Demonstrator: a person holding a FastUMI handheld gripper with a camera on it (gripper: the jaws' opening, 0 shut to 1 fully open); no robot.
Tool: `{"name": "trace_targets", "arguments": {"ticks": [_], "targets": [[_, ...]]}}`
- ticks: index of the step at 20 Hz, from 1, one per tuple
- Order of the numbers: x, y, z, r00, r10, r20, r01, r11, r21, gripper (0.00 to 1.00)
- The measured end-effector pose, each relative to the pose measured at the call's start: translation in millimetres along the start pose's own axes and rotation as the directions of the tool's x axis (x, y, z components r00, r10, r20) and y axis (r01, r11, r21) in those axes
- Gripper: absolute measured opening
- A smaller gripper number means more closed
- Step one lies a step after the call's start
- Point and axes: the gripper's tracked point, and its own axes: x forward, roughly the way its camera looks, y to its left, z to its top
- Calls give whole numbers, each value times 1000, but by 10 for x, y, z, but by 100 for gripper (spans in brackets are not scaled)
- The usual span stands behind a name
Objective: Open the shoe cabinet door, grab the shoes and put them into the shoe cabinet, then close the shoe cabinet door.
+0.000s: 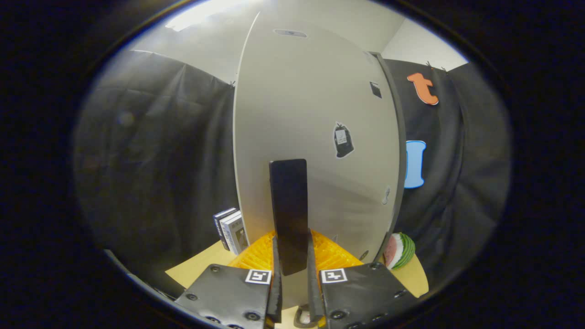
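The gripper [292, 269] has its fingers pinched on the black handle [289, 214] of the shoe cabinet door [315, 137]. The door looks shut, so every step remains.

I counted one cabinet door [315, 137] with one black handle [289, 214] and three stickers on it, two boxes [231, 230], one watermelon slice [399, 250], one orange mat [331, 256], and two fingers [276, 292] closed on the handle.
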Motion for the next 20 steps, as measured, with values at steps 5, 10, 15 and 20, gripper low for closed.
{"name": "trace_targets", "arguments": {"ticks": [5,10,15,20], "targets": [[-253,-223,-14,997,-80,10,80,997,1,24],[-368,-455,-25,987,-163,12,163,986,24,24],[-529,-733,-60,973,-231,-3,231,972,32,23],[-678,-1099,-49,957,-291,-13,291,956,42,17]]}}
